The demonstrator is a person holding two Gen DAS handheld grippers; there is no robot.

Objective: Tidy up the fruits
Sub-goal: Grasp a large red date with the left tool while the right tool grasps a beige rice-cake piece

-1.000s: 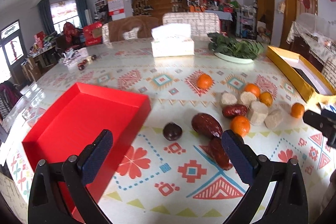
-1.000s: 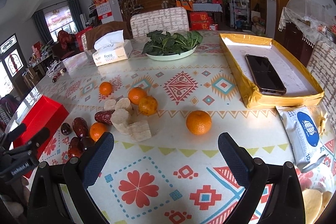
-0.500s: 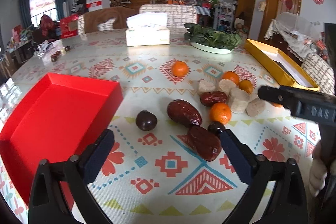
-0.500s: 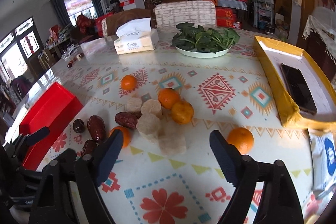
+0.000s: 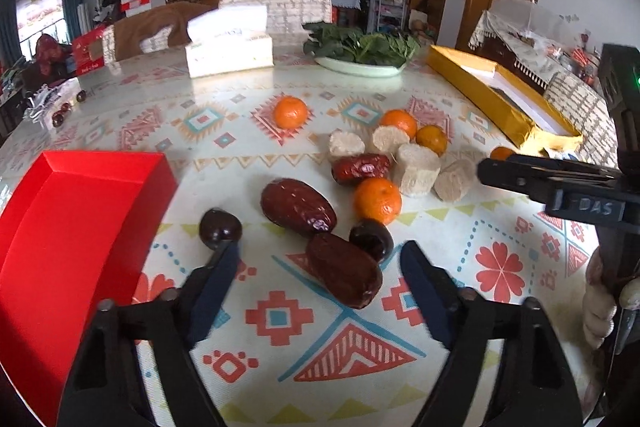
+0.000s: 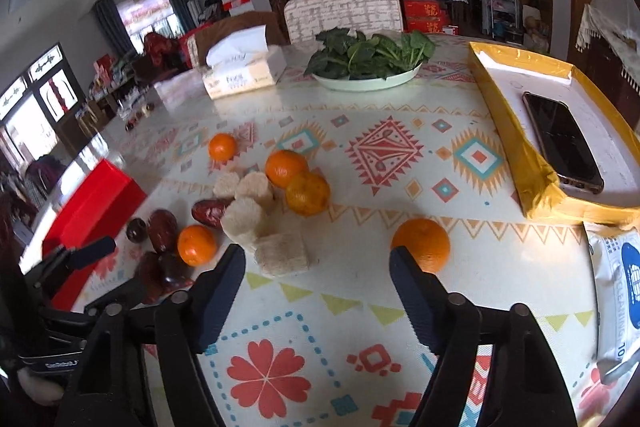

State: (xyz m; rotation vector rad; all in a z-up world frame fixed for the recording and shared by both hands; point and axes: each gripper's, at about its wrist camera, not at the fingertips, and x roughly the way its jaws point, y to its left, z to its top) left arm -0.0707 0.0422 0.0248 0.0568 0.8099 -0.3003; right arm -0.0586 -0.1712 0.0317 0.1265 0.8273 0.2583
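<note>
My left gripper is open and empty, low over the table, its jaws either side of a dark red date. Beyond lie a second date, a third date, two dark round fruits, several oranges and pale cut cylinders. The red tray is at the left, with nothing in it. My right gripper is open and empty, between the pale cylinders and a lone orange. It also shows at the right of the left wrist view.
A yellow box with a phone stands at the right. A plate of greens and a tissue box are at the back. A wipes packet lies at the near right. The table has a patterned cloth.
My left gripper has come forward and down to the dates and narrowed its jaws somewhat. My right gripper has swung left toward the fruit pile, then closer to the lone orange.
</note>
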